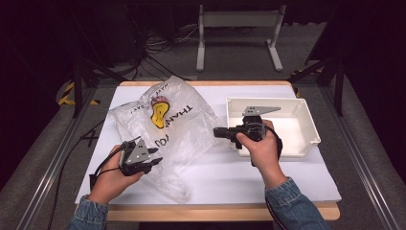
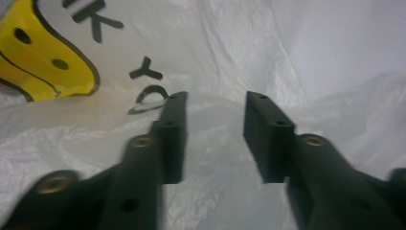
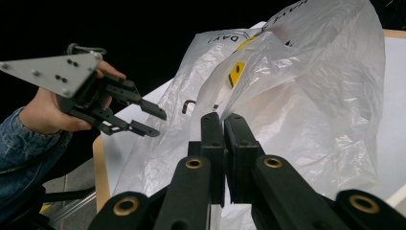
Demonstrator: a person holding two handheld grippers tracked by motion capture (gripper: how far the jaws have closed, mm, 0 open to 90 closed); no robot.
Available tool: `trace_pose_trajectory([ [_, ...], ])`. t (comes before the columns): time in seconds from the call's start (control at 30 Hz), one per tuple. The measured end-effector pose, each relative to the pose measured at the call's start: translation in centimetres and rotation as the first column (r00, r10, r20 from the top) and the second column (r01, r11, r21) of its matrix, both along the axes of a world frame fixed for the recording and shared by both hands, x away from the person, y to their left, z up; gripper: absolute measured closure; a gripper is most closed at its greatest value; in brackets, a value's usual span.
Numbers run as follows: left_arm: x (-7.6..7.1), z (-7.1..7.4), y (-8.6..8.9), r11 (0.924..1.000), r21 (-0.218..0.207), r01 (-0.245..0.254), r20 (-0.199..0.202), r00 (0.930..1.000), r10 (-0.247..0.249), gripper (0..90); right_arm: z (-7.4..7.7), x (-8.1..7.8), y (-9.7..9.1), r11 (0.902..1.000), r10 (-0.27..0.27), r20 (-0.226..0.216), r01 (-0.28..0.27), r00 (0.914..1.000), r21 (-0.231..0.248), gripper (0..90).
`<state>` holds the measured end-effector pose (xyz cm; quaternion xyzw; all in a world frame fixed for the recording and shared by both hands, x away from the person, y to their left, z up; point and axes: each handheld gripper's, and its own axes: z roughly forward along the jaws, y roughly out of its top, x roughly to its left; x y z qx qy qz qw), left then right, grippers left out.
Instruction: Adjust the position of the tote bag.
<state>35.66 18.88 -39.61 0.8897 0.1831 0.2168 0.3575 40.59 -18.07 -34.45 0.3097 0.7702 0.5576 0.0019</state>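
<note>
The right gripper (image 3: 224, 120), jaws clamped on the plastic bag (image 1: 163, 129), holds its edge while the left gripper's (image 1: 154, 161) half-parted jaws straddle the near film.

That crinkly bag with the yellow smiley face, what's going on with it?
A person is working on the plastic bag with two hand-held grippers. The right hand-held gripper is pinched shut on an edge of the bag, holding it up. The left hand-held gripper is at the bag's near side with its jaws partly apart, film lying in the gap but not pinched. A white bin sits beside the bag on the table.
</note>
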Motion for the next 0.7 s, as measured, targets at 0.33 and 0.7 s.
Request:
trace_pose_trajectory([
  [0.33,1.3,-0.1,-3.5,0.9877,-0.106,-0.114,0.033,0.9924,0.118,11.9,0.4,-0.1,0.3,1.0000,0.005,0.012,-0.005,0.9999,0.006,87.4],
  [0.7,3.5,-0.8,-4.1,0.9688,-0.048,-0.243,0.051,0.9681,0.245,47.7,0.6,-0.3,0.1,0.9999,0.012,0.015,-0.012,0.9998,0.012,88.3],
])
